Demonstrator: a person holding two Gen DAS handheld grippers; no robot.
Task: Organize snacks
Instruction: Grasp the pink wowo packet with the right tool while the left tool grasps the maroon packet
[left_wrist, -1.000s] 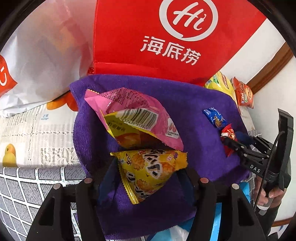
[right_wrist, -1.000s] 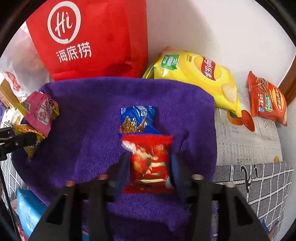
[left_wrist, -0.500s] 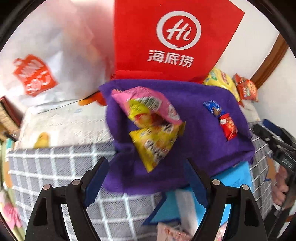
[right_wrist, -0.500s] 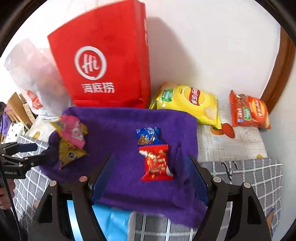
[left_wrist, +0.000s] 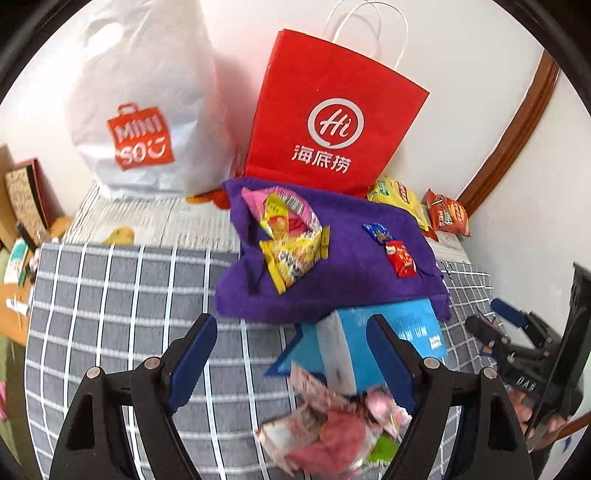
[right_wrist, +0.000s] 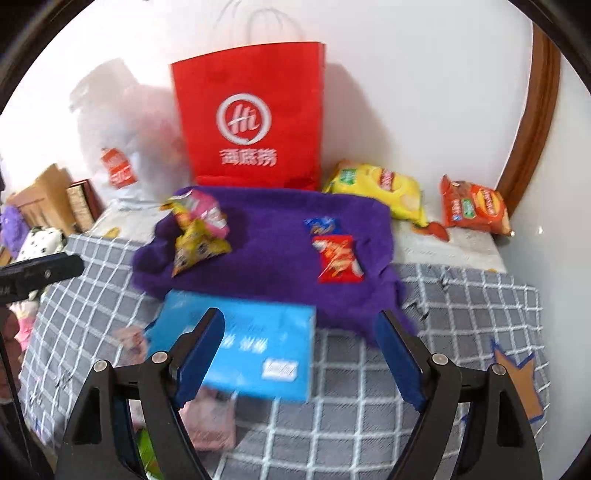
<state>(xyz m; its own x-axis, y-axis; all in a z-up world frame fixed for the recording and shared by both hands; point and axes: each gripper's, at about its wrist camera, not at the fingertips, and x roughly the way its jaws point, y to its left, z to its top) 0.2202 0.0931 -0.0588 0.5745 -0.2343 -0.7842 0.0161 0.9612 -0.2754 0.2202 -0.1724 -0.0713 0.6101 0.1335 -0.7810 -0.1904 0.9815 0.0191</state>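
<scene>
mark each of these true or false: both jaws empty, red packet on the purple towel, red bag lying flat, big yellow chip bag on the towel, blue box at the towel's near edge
1. Both grippers' jaws are empty. True: the left gripper and right gripper stand open with nothing between them.
2. The red packet lies on the purple towel. True.
3. The red bag lies flat. False: it stands upright behind the towel.
4. The big yellow chip bag is on the towel. False: it lies beside it, near the wall.
5. The blue box sits at the towel's near edge. True.
</scene>
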